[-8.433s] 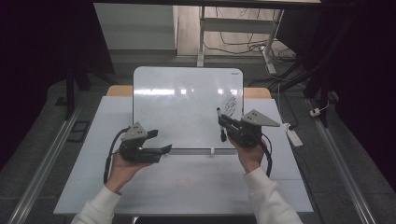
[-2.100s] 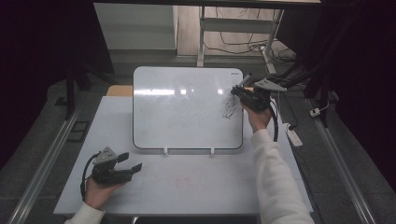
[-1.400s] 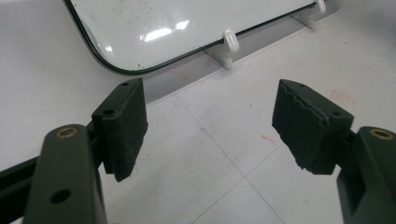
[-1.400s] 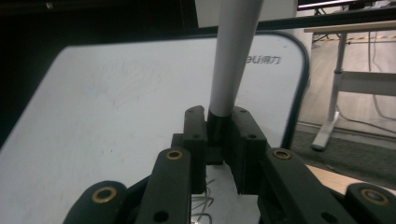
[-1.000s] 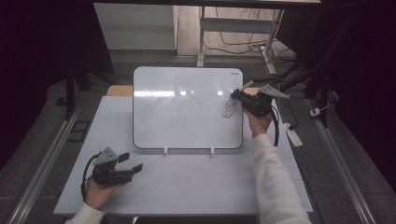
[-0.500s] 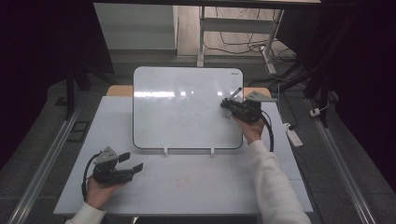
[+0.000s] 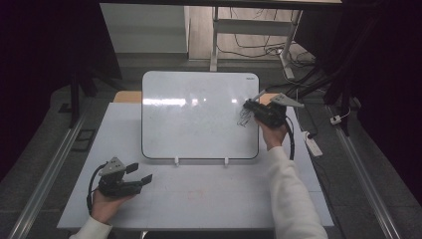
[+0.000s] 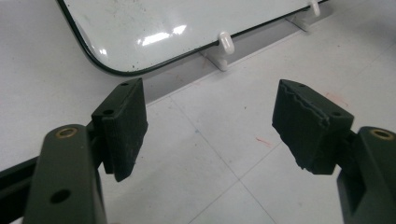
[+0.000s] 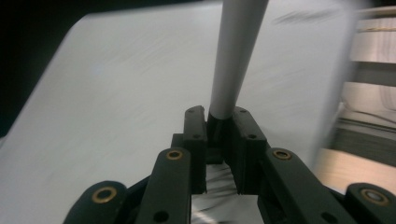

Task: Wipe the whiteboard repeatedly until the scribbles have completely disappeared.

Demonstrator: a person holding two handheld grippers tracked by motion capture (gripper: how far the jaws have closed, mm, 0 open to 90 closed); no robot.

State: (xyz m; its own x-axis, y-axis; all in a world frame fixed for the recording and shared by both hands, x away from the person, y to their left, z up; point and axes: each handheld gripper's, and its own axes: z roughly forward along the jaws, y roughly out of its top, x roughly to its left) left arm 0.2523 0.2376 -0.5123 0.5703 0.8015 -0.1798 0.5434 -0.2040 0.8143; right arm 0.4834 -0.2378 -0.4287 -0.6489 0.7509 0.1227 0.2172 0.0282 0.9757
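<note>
The right hand-held gripper (image 7: 255,110) is clamping a white marker (image 9: 236,56) between its closed jaws, with the marker body projecting beyond the jaw tips toward 12 o'clock in the right gripper view. In the high view this hand-held gripper is sitting at the 3 o'clock edge of the whiteboard (image 7: 199,117), beside a small dark scribble (image 7: 243,118) on the board surface. The left hand-held gripper (image 7: 140,173) is resting released near the 7 o'clock corner of the table (image 7: 209,199), its jaws spread wide with nothing between them. The whiteboard is occupying the 12 o'clock half of the table, with two white clips (image 8: 226,43) bearing against its near edge.
</note>
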